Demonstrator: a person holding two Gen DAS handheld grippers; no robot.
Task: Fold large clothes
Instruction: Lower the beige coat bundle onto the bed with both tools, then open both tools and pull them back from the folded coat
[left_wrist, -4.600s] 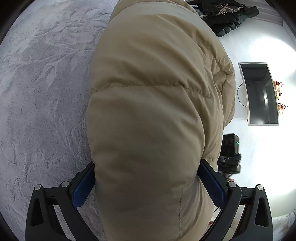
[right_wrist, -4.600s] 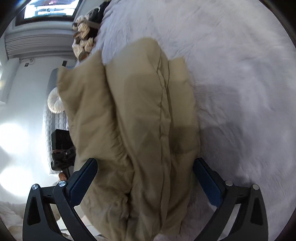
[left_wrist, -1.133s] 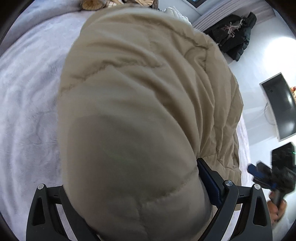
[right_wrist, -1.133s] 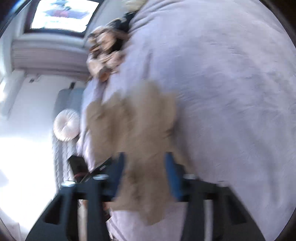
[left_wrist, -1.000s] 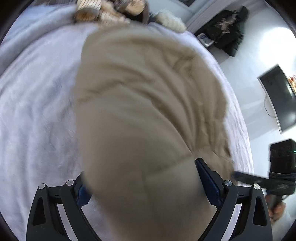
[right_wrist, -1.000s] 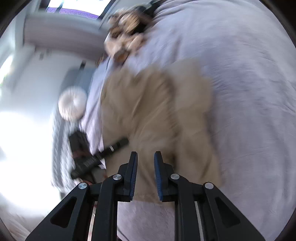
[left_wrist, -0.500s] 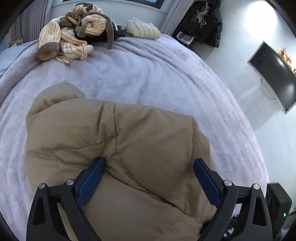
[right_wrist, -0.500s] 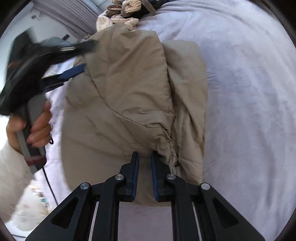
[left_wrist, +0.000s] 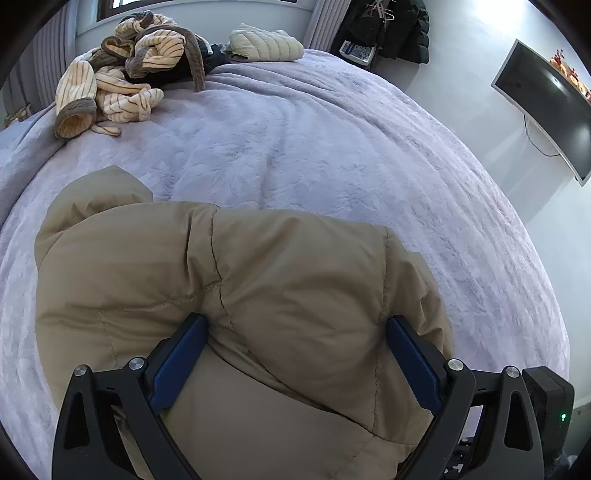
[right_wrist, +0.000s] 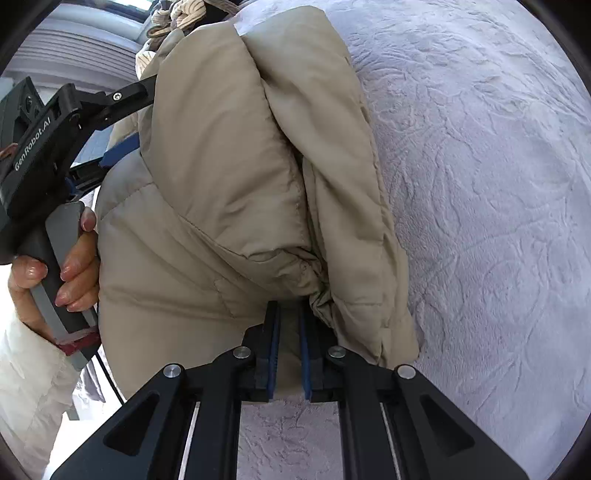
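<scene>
Setting the folded jacket (left_wrist: 236, 295) on the bed (left_wrist: 332, 155); fold looks mostly done. My left gripper (left_wrist: 295, 354) straddles a puffy fold, pads against it; my right gripper (right_wrist: 289, 343) has been closing, nearly clenched on an edge at 6 o'clock. Left: release, tidy.

1. a home bedroom is showing here: a wide bed (left_wrist: 332, 155) under a plush lavender-grey cover is filling most of both views.
2. loose clothing is lying at the far end of the bed: a striped cream and brown garment (left_wrist: 122, 74) in a heap and a pale quilted jacket (left_wrist: 266, 46) beside it.
3. a flat dark screen (left_wrist: 546, 110) is hanging on the white wall, with its cable trailing below it.
4. dark coats (left_wrist: 391, 29) are hanging in the far corner.
5. a window (left_wrist: 122, 3) with grey curtains is sitting behind the bed.
</scene>
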